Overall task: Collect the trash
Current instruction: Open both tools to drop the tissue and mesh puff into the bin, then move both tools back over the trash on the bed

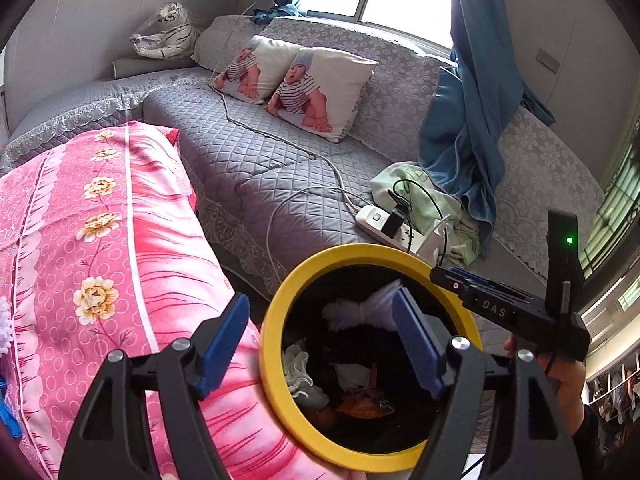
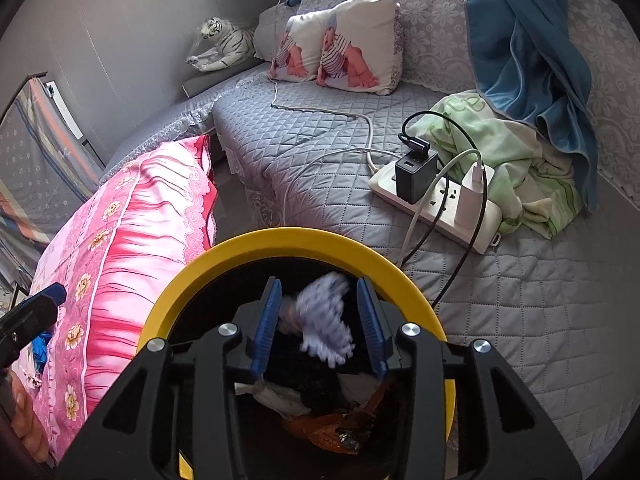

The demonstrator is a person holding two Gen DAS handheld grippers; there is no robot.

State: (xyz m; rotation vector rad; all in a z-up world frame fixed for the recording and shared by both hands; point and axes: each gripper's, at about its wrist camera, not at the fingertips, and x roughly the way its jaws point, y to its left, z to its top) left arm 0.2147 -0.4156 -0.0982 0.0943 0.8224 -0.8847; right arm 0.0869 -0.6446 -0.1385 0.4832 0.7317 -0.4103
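Observation:
A yellow-rimmed black trash bin (image 1: 280, 304) stands by the bed; it also shows in the right wrist view (image 2: 240, 248). Inside lie crumpled white tissues (image 1: 298, 372) and an orange-brown wrapper (image 1: 366, 404). My right gripper (image 2: 320, 324) is open over the bin, and a blurred white crumpled tissue (image 2: 326, 320) is between its blue pads, apart from both. In the left wrist view the same tissue (image 1: 364, 306) hangs over the bin, below the right gripper's body (image 1: 496, 308). My left gripper (image 1: 320, 344) is open and empty, astride the bin's left rim.
A pink floral quilt (image 1: 108, 248) lies left of the bin. The grey quilted bed (image 2: 328, 184) carries a white power strip (image 2: 436, 196) with chargers and cables, a green cloth (image 2: 516, 160), a blue curtain (image 2: 532, 52) and two baby-print pillows (image 2: 352, 48).

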